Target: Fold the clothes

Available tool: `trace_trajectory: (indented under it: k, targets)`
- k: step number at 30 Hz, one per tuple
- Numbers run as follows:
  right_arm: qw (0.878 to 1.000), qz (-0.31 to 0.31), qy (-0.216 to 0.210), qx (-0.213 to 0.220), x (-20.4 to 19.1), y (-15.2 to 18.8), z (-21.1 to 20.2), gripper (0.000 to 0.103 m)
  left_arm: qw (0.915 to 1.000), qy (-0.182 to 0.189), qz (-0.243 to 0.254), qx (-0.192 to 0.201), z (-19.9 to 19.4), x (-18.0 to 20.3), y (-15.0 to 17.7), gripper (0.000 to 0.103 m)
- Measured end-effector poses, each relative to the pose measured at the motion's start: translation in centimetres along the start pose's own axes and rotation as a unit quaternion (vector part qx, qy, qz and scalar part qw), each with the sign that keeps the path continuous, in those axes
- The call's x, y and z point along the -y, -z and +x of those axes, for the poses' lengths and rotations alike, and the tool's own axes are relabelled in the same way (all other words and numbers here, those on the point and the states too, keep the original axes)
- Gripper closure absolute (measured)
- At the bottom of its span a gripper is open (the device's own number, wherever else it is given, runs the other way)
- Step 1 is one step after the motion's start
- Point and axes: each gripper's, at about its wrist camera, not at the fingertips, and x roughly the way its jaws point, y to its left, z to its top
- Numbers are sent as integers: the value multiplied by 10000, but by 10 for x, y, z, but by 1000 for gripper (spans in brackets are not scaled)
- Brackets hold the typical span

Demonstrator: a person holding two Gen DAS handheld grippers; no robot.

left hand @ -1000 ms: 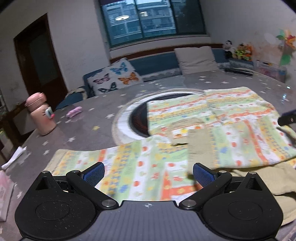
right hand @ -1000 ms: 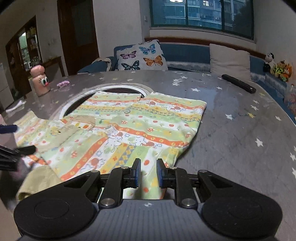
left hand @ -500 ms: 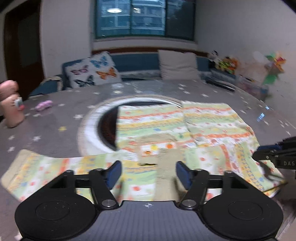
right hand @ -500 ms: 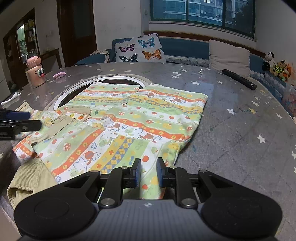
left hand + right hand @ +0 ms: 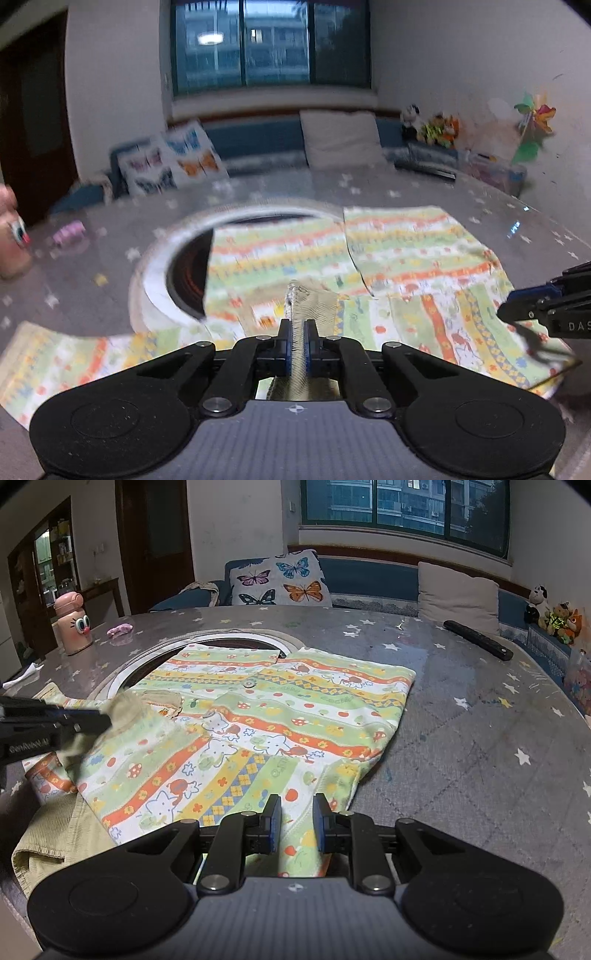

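Near the front edge of the worktop (image 5: 480, 738), the printed shirt (image 5: 280, 716) lies flat, partly over the round inset. Left gripper (image 5: 299, 343): jaws closed on the khaki collar fold (image 5: 310, 299). Right gripper (image 5: 295, 827): jaws parted, astride the hem, gripping nothing. Recommended: close the right jaws on the hem before lifting, then raise both edges level, keeping the fabric taut to prevent creasing.
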Motion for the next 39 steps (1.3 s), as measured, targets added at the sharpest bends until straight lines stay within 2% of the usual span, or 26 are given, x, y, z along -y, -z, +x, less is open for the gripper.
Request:
trace_trajectory:
  k: [2,4,8,10,11,12,15,19,22,25,31,33,39]
  targets:
    - [10000,-68,31,-4,-2,0,0,85,9998,-121,124,88,-2,3,1,94]
    - [9999,-130,60,-8,-4,-1,0,84,9997,-142,175,6,3,4,4,92]
    - [9998,-192,15,27,-9,-5,-3,84,9999,-148,73,-11,-1,-3,6,87]
    - [9996,-246,-76,89,-14,-10,-6,84,9998,-195,-46,45,-8,-10,6,80]
    - [9993,-307,-155,133,-19,-12,-7,84,9997,-218,-106,73,-12,-13,6,70]
    - [9988,-381,-246,175,-25,-15,-7,84,9995,-241,-165,100,-16,-16,5,67]
    - [9966,-594,-528,230,-46,-22,-3,84,9984,-401,-369,116,-27,-31,9,67]
    - [9913,-991,-839,217,-78,-27,9,84,9942,-812,-706,84,-39,-58,17,67]
    - [9874,-1196,-1036,105,-97,-27,21,82,9868,-1237,-1044,20,-46,-86,26,67]
    - [9843,-1528,-871,145,-111,-19,27,79,9765,-1688,-1337,-57,-52,-115,36,67]
    - [9844,-1520,-869,174,-109,-21,18,79,9523,-2540,-1689,-94,-55,-161,47,49]
    - [9845,-1497,-890,202,-108,-21,14,79,9436,-2721,-1882,-115,-55,-177,48,44]
    - [9841,-1474,-944,294,-107,-20,4,79,9312,-2838,-2273,-250,-49,-210,52,44]
